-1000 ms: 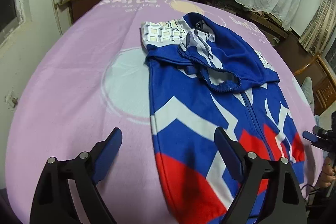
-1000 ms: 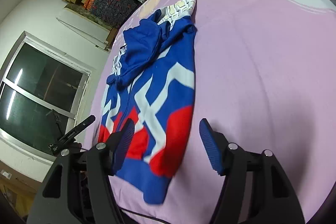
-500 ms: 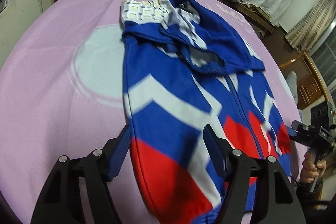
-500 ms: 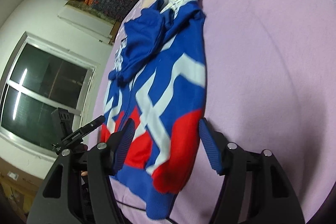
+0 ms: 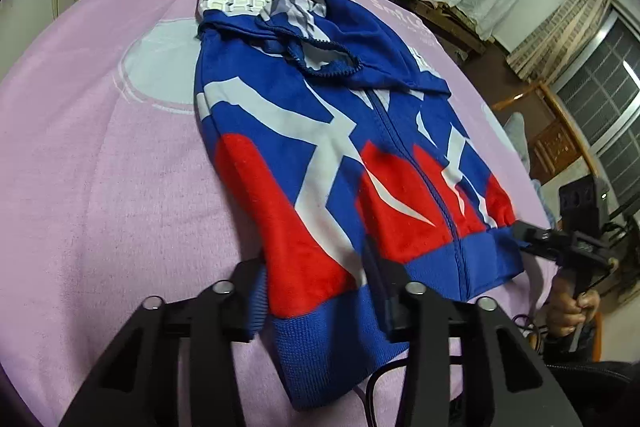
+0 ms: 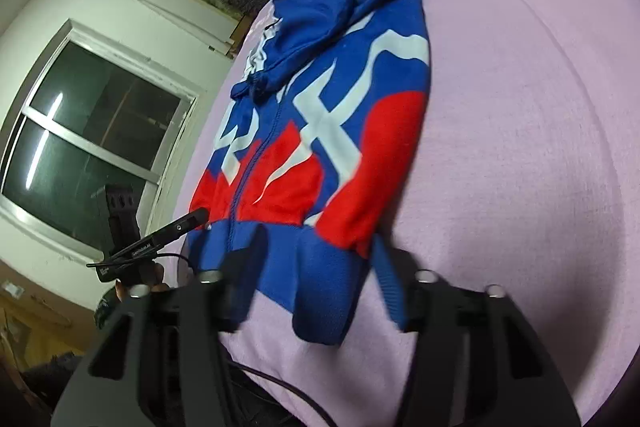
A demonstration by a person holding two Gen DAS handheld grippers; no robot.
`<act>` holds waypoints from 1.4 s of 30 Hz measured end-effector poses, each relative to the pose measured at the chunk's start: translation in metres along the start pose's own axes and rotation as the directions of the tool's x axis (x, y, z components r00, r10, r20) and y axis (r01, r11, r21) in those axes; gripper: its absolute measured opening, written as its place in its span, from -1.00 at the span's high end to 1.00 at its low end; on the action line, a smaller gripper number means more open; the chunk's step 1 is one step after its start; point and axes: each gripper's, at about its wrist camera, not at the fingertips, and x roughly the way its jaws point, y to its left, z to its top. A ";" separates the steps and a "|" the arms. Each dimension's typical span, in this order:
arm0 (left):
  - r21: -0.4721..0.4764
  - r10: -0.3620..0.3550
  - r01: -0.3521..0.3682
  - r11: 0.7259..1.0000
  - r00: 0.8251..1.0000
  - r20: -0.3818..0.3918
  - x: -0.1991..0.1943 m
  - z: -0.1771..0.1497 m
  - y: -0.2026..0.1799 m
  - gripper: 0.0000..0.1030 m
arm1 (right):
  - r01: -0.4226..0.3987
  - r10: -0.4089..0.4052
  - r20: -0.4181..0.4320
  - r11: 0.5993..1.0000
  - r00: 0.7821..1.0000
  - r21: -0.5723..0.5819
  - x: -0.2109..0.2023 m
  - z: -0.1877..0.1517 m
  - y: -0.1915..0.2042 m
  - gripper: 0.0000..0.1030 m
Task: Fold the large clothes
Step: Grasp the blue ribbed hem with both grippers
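Indoor artificial light, fairly bright & even on the pink blanket (image 5: 100, 187), w/ a purple-ish colour cast; window (image 6: 92, 147) left of the hoodie (image 6: 340, 115) in right-wrist view is dark, showing only streak reflections of tube lamps. Soft shadows just under hoodie hem, nearest the cameras; no hard glare on fabric. Strong fisheye bend + black vignette at corners in both views; hoodie mid-frame sharp, gripper fingers (image 6: 240, 275) at bottom edge motion-blurred, esp. right-wrist view; room bkgd dimmer.
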 end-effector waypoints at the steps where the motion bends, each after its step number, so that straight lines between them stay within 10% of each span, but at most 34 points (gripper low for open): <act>1: -0.004 -0.004 0.004 1.000 1.000 0.000 -0.001 -0.001 0.001 0.29 | -0.002 0.002 -0.001 1.000 1.000 0.010 0.001 0.001 -0.003 0.30; 10: 0.026 -0.015 0.015 1.000 1.000 0.001 -0.004 -0.008 0.001 0.27 | -0.004 0.004 -0.018 1.000 1.000 -0.003 0.002 0.003 -0.005 0.38; 21: 0.026 0.012 -0.013 1.000 0.999 0.034 -0.009 0.000 0.002 0.73 | -0.032 0.032 0.008 0.999 0.999 0.009 0.004 0.003 -0.006 0.57; 42: 0.147 0.085 -0.124 0.981 0.966 0.246 -0.055 0.088 -0.045 0.73 | -0.130 0.144 0.160 0.987 0.977 -0.098 -0.040 0.076 0.052 0.60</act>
